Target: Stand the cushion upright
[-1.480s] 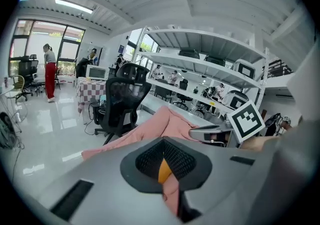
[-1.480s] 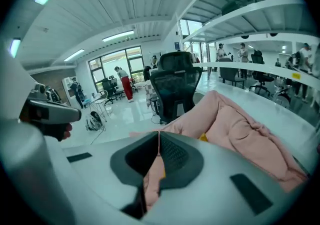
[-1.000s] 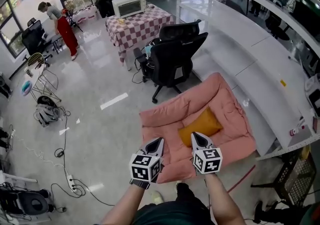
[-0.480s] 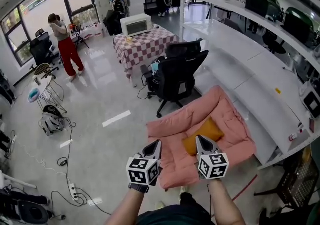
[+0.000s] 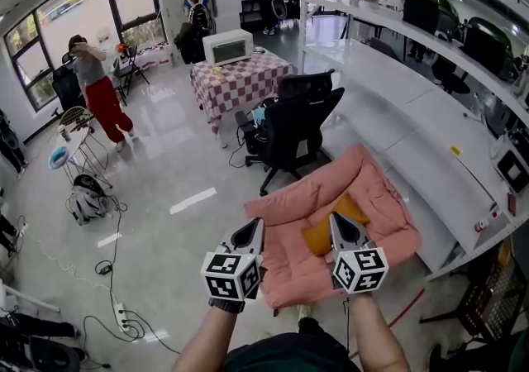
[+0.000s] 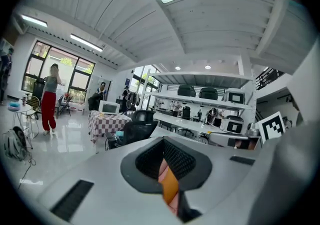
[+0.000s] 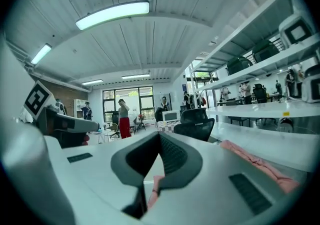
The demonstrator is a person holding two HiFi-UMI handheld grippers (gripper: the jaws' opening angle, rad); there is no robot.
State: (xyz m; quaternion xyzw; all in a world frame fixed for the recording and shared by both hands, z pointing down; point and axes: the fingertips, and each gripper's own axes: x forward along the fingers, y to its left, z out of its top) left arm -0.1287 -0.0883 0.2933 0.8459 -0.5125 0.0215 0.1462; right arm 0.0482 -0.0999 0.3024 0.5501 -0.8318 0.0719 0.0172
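An orange cushion [image 5: 319, 236] lies flat in the middle of a pink floor sofa [image 5: 376, 188], partly hidden behind my right gripper. Both grippers are held up side by side in the air above the sofa's near edge, pointing roughly level and away from me. My left gripper [image 5: 252, 231] is shut with nothing in it; a sliver of the cushion [image 6: 170, 188] shows through the slit below its jaws. My right gripper [image 5: 339, 225] is also shut and empty, and the sofa's edge [image 7: 260, 164] shows to its right. Neither gripper touches the cushion.
A black office chair [image 5: 293, 114] stands just beyond the sofa. Behind it is a checkered table [image 5: 240, 73] with a white microwave. A long white counter [image 5: 397, 106] runs along the right. A person in red trousers [image 5: 95, 97] stands far left. Cables [image 5: 107, 279] lie on the floor.
Both grippers have risen and now stand higher against the sofa. The cushion has not moved. The person in red trousers has shifted position.
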